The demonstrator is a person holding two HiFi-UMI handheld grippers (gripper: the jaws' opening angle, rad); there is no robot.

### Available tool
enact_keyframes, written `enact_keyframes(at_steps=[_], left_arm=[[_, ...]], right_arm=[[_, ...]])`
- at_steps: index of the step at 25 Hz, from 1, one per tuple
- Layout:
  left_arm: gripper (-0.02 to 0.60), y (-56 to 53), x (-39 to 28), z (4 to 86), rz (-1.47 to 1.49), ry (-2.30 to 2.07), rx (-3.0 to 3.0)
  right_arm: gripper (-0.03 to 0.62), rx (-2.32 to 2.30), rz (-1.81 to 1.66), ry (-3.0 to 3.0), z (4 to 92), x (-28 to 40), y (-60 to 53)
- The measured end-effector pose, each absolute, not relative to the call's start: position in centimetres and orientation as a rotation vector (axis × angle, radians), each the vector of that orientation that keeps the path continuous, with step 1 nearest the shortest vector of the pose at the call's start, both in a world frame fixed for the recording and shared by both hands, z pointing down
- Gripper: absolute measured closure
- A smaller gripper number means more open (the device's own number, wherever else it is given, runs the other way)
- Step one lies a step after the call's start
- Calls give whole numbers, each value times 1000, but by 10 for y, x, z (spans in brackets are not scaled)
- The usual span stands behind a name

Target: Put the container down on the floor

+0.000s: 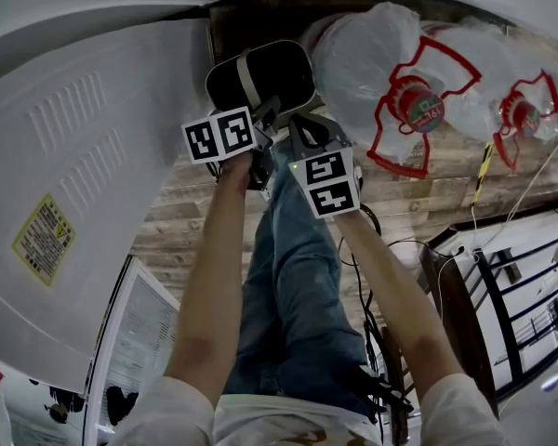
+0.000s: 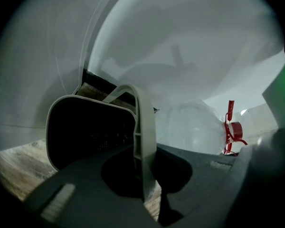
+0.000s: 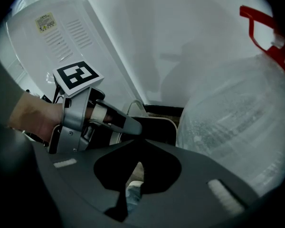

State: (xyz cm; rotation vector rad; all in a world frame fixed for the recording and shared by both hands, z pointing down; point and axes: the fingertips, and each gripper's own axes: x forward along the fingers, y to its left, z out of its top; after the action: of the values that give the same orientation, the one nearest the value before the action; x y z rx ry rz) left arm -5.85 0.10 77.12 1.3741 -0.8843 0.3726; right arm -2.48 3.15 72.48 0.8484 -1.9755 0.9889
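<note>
Appliance (image 1: 84, 184): big white casing, smooth, ribbed vent slots + yellow label. Fills 9 o'clock side of head view.
Floor (image 1: 181, 212): matte grey-brown wood-look planks.
Jugs (image 1: 367, 59): clear rounded plastic, red caps + red carry loops. At 1–2 o'clock, nearest one just beside container.
Container (image 1: 277, 74): black rounded-rect. bin, pale grey rim. At 12 o'clock, btwn appliance & jugs. Can't tell if base touches floor.
Forearms (image 1: 209, 277): both bare, stretched straight out, near parallel, converging on container; jeans leg btwn them.
L gripper (image 1: 263, 119): jaws clamped on container's handle.
R gripper (image 1: 302, 130): jaws together, nothing held. Tips near L gripper's, on its 3 o'clock side.
Handle (image 2: 145, 127): flat grey strap, arched, runs upright thru L jaws.
</note>
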Motion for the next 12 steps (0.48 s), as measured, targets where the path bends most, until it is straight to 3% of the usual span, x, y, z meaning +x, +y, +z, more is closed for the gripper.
enact_keyframes(at_steps=[12], left_arm=[[558,5,-71,791,396,-918,1345]], right_arm=[[568,854,998,-1972,732,-29,27]])
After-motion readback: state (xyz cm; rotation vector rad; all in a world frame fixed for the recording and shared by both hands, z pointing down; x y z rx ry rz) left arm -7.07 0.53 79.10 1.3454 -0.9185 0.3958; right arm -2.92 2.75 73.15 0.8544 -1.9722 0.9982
